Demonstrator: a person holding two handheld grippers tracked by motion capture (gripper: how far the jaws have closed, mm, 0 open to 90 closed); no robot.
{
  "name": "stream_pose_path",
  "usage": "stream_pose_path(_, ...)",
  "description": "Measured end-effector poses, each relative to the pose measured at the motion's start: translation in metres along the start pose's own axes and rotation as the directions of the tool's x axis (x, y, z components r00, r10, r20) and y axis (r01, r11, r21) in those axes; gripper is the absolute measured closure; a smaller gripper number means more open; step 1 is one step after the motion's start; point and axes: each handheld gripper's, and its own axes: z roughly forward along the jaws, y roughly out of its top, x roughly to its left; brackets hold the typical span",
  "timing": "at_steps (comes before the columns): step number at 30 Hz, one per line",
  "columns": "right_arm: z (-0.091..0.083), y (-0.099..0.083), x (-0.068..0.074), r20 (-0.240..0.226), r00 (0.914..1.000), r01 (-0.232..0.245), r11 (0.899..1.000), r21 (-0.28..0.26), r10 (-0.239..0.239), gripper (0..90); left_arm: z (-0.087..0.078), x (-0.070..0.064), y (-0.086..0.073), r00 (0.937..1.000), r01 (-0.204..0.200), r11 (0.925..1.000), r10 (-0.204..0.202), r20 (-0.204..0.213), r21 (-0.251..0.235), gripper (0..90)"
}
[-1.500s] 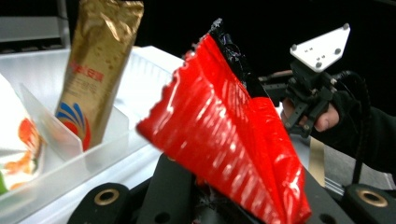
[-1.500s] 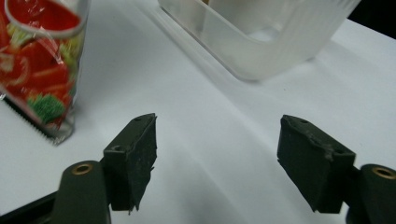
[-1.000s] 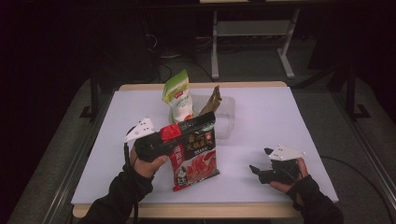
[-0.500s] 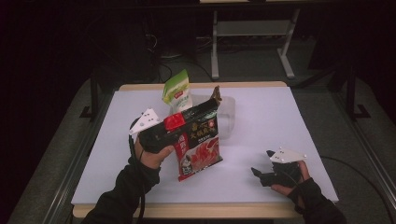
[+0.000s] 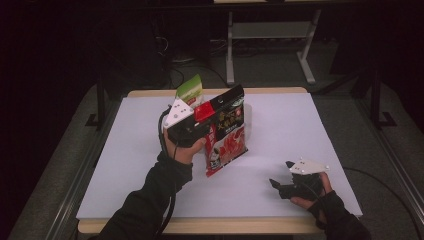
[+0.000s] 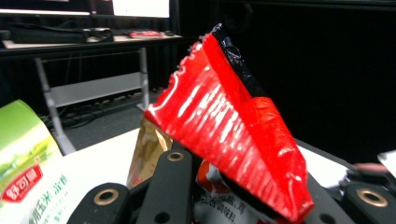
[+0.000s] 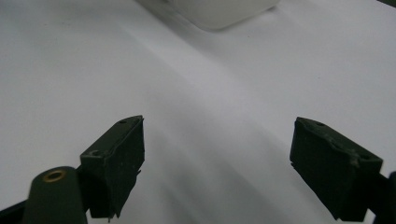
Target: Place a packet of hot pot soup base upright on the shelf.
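Note:
My left gripper (image 5: 202, 131) is shut on a red and black snack bag (image 5: 226, 135), which hangs upright above the middle of the white table (image 5: 280, 130). In the left gripper view the bag's red crinkled top (image 6: 233, 126) rises from between the black jaws. A green and white bag (image 5: 190, 91) stands just behind it, also seen as the green and white bag (image 6: 28, 163) at the left. My right gripper (image 5: 280, 181) rests low near the table's front right, open, with nothing between its fingers (image 7: 114, 163).
A translucent white container (image 7: 219, 9) sits on the table behind the bags. A brownish-gold packet (image 6: 147, 149) stands behind the red bag. A metal stand (image 5: 270, 45) is on the floor beyond the table.
The left gripper has lifted the red bag higher and carried it toward the back of the table. The right gripper has drifted slightly toward the front right.

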Motion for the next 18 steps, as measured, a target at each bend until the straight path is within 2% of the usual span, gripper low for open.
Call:
stream_pose_path(3,0.0,0.0,0.001,-0.003,1.0,0.0,1.0,0.007,0.0,16.9,0.01,-0.001,0.005,0.9987,-0.022,0.9997,0.023,-0.047,0.004,78.1)
stream_pose_path(4,0.0,0.001,0.002,-0.007,1.0,-0.002,1.0,0.004,0.002,16.9,0.013,-0.002,0.006,0.9973,-0.04,0.9991,0.041,-0.06,0.009,78.1)
stream_pose_path(9,0.002,0.003,0.005,-0.01,0.9998,0.014,1.0,0.011,-0.014,16.9,0.03,0.0,0.013,0.9941,-0.047,0.9985,0.05,-0.096,0.029,78.2)
stream_pose_path(13,0.005,0.006,0.008,-0.01,0.9993,0.037,0.999,0.018,-0.037,16.9,0.045,-0.002,0.018,0.9884,-0.069,0.9969,0.073,-0.133,0.039,78.1)
stream_pose_path(14,0.006,0.006,0.009,-0.011,0.9988,0.048,0.999,0.02,-0.048,16.9,0.048,-0.003,0.019,0.986,-0.086,0.9951,0.092,-0.139,0.05,78.1)
stream_pose_path(18,0.009,0.007,0.013,-0.019,0.9971,0.074,0.997,0.033,-0.074,16.9,0.063,-0.006,0.022,0.9835,-0.085,0.9947,0.093,-0.155,0.057,78.1)
